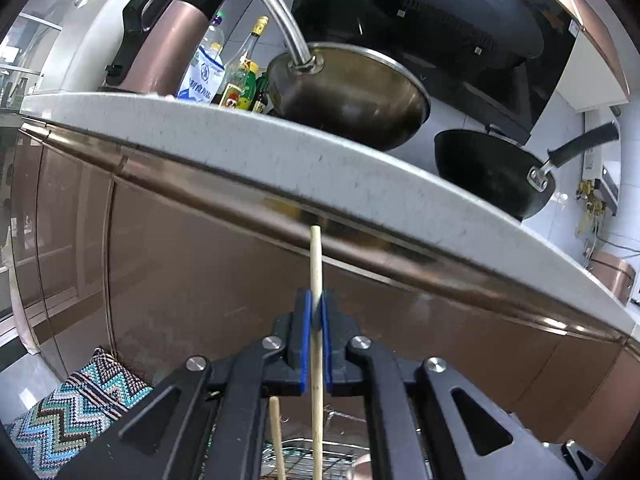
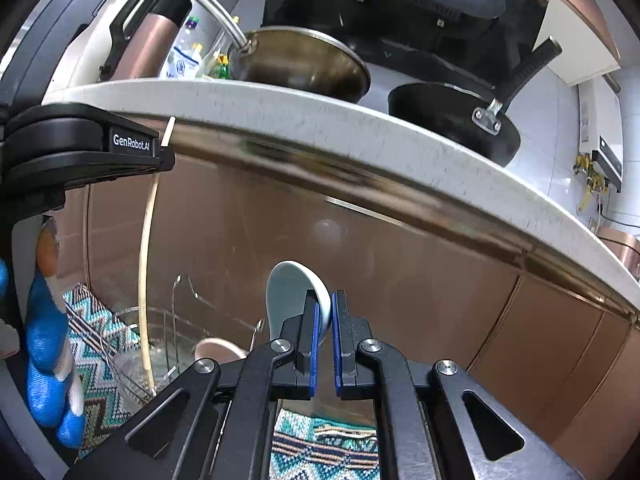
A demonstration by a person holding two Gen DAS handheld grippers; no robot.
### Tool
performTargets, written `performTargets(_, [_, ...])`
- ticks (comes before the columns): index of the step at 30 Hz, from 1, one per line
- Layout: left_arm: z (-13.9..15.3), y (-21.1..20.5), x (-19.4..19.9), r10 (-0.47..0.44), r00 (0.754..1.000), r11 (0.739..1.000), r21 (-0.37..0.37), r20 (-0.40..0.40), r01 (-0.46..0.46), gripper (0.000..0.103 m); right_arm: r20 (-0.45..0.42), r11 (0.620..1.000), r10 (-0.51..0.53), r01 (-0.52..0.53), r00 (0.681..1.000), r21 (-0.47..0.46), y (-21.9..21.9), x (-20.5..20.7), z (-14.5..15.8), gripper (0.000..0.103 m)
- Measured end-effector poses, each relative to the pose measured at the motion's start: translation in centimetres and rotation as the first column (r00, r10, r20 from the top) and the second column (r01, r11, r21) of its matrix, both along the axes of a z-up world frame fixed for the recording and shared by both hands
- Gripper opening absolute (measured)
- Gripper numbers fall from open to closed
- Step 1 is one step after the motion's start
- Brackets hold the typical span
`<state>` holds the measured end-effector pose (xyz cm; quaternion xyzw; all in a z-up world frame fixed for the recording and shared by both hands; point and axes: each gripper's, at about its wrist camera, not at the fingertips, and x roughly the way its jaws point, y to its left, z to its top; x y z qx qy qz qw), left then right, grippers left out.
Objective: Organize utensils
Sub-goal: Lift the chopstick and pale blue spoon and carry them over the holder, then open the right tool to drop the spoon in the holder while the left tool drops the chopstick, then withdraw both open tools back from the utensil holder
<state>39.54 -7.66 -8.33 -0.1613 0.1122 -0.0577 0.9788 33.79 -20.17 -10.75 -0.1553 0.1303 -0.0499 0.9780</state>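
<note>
Chopstick (image 1: pixel 316 272) stands upright, clamped in my left claw (image 1: pixel 316 312), its long axis vertical, lower end reaching toward the wire rack (image 2: pixel 168 344) directly below. My right claw (image 2: pixel 324 316) is clamped on a pale ceramic spoon (image 2: pixel 292 292), bowl upward, beside and right of that rack.
</note>
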Motion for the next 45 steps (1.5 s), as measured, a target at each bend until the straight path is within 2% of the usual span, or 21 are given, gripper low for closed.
performTargets(13, [-3.1,-0.5,1.0,0.011,0.998,0.996,0.084,-0.056,-0.006,0.006,-0.093,0.999,0.007,-0.003,0.996,0.044,-0.8,0.7,-2.7,0.006])
performTargets(19, [-3.0,0.3,0.1,0.008,0.998,0.997,0.077,-0.067,-0.003,0.007,-0.111,0.997,0.003,0.005,0.994,0.075,-1.3,0.5,-2.8,0.017])
performTargets(20, [-2.9,0.4,-0.1,0.008,0.998,0.997,0.078,-0.066,-0.003,0.010,-0.114,0.996,-0.001,0.010,0.993,0.084,-1.4,0.4,-2.7,0.021])
performTargets(23, [-2.2,1.0,-1.2,0.007,0.998,0.997,0.079,-0.066,-0.002,0.024,-0.126,0.994,-0.003,0.016,0.992,0.108,-1.8,0.3,-2.3,0.030])
performTargets(28, [-0.7,2.0,-3.0,0.008,0.997,0.996,0.090,-0.080,0.000,0.026,-0.145,0.993,-0.003,0.021,0.989,0.119,-1.8,-0.6,-1.6,0.037])
performTargets(32, [0.9,3.0,-5.4,0.023,0.996,0.994,0.106,-0.083,-0.014,0.036,-0.135,0.990,-0.009,0.028,0.991,0.140,-1.7,-2.6,-0.3,0.048])
performTargets(35, [2.4,3.7,-7.7,0.036,0.995,0.990,0.141,-0.091,-0.023,0.037,-0.121,0.984,-0.021,0.042,0.992,0.176,-1.8,-4.5,1.0,0.057])
performTargets(45, [6.7,7.3,-16.4,0.109,0.988,0.972,0.220,-0.111,-0.083,0.037,-0.095,0.960,-0.046,0.070,0.994,0.272,-1.5,-12.2,5.3,0.066])
